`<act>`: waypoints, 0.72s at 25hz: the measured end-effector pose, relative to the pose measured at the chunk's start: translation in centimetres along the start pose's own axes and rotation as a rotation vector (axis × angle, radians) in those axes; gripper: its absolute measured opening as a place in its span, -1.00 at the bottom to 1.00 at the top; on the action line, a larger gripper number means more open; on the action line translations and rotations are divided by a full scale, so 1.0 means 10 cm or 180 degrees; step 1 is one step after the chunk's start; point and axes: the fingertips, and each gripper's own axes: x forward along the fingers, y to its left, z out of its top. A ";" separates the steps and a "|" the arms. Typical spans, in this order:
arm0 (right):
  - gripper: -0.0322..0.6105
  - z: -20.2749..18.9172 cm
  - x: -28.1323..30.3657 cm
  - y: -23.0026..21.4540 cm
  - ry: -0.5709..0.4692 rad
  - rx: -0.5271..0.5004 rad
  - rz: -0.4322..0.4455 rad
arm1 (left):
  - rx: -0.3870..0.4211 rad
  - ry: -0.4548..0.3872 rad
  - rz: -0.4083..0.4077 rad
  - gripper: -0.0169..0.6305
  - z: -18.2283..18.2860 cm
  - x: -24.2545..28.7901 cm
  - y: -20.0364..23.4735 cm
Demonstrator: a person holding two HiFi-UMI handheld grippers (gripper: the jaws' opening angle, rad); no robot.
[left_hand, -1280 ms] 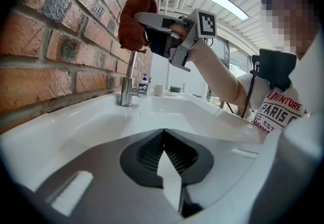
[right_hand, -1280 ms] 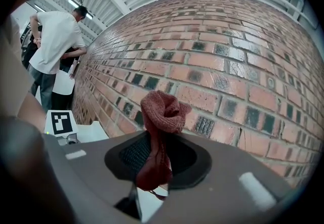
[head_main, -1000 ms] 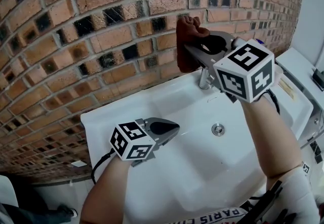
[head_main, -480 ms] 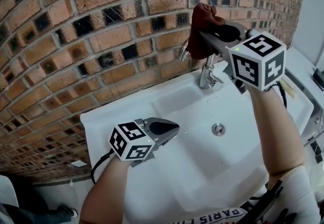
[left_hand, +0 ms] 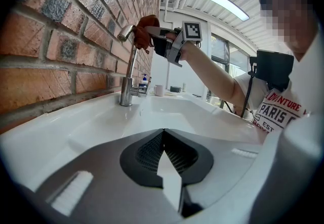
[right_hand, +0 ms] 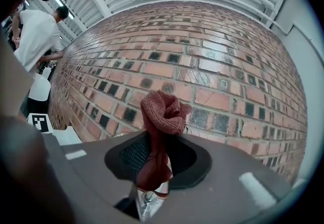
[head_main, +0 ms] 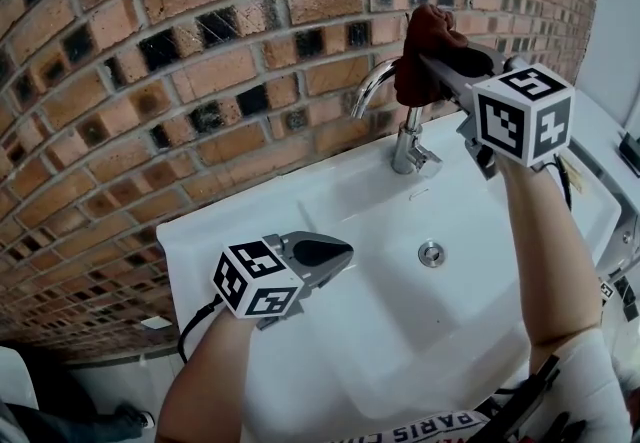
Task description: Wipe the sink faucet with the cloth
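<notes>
Cloth point(head_main: 424, 31): rust-red knit with a fine ribbed weave. It is bunched into a rounded knot above the jaws, and a limp tail hangs below them point(right_hand: 163, 112).
Right gripper point(head_main: 445, 63): grey jaws with black cross-hatched pads, closed tight on the cloth's middle point(right_hand: 159, 153). It is raised to the level of the faucet's top.
Faucet point(head_main: 404, 146): polished chrome gooseneck. A straight stem rises from a round base on the sink deck and arches over to a downturned spout on the left.
Cloth vs faucet: the cloth sits at the crown of the arch, on the stem side, with the spout tip bare beside it. In the left gripper view it appears pressed against the bend point(left_hand: 144, 28). Chrome shows directly under the hanging tail in the right gripper view.
Left gripper point(head_main: 343, 253): jaw tips meet and nothing is between them point(left_hand: 163, 133). It hovers low over the sink's front left, well apart from the faucet.
Sink point(head_main: 300, 341): glossy white rectangular basin with rounded corners.
Drain point(head_main: 431, 253): small metal ring in the basin floor.
Wall point(head_main: 150, 81): rough brick in mixed red-brown and dark faces, with pale mortar joints.
</notes>
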 end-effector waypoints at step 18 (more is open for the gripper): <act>-0.62 -0.91 -0.02 -0.33 0.0331 0.0534 -0.0279 | -0.0004 0.0001 -0.0009 -0.95 0.00 0.00 -0.01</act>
